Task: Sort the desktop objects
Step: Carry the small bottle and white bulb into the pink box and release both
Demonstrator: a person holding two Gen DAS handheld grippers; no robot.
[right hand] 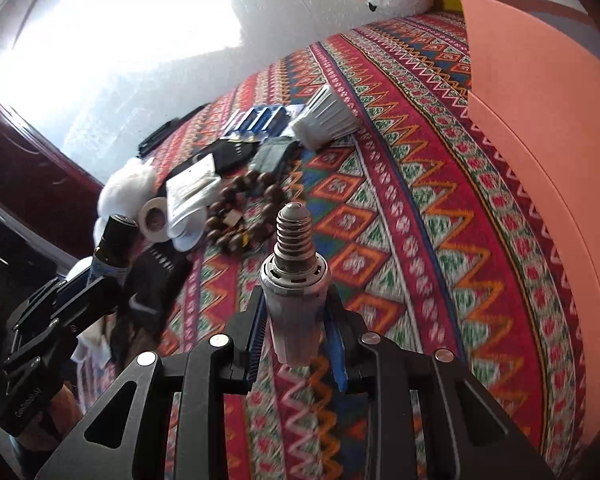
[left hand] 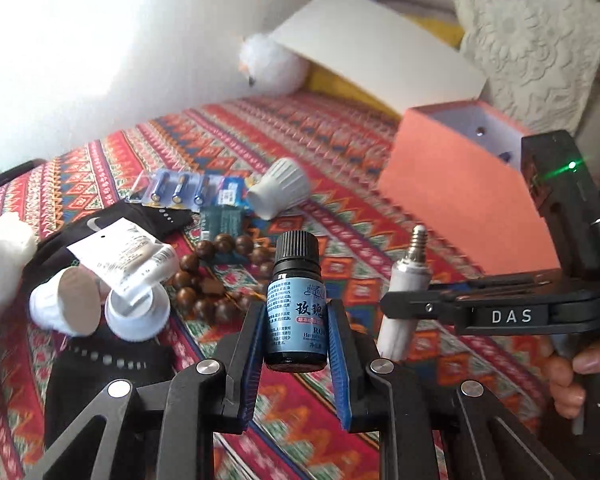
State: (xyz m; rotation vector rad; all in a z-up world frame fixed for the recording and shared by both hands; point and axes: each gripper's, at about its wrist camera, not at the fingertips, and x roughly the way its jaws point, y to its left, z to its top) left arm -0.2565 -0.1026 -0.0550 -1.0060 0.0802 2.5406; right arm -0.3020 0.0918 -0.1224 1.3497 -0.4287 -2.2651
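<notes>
A small dark bottle (left hand: 296,312) with a black cap and a blue label stands upright between the blue pads of my left gripper (left hand: 296,320), which is shut on it above the patterned cloth. To its right my right gripper (left hand: 392,308) is shut on a white bulb (left hand: 406,276) with its screw base pointing up. The right wrist view shows that bulb (right hand: 294,296) clamped in the right gripper (right hand: 296,304), and the left gripper (right hand: 80,288) with the bottle (right hand: 114,240) at far left. An open orange box (left hand: 460,188) stands to the right.
On the cloth lie a battery pack (left hand: 180,190), a white ribbed lamp shade (left hand: 280,190), a wooden bead bracelet (left hand: 216,272), white caps (left hand: 136,316) and a black garment with a tag (left hand: 112,360). A white plush toy (left hand: 272,68) sits at the back. The orange box (right hand: 540,160) walls the right side.
</notes>
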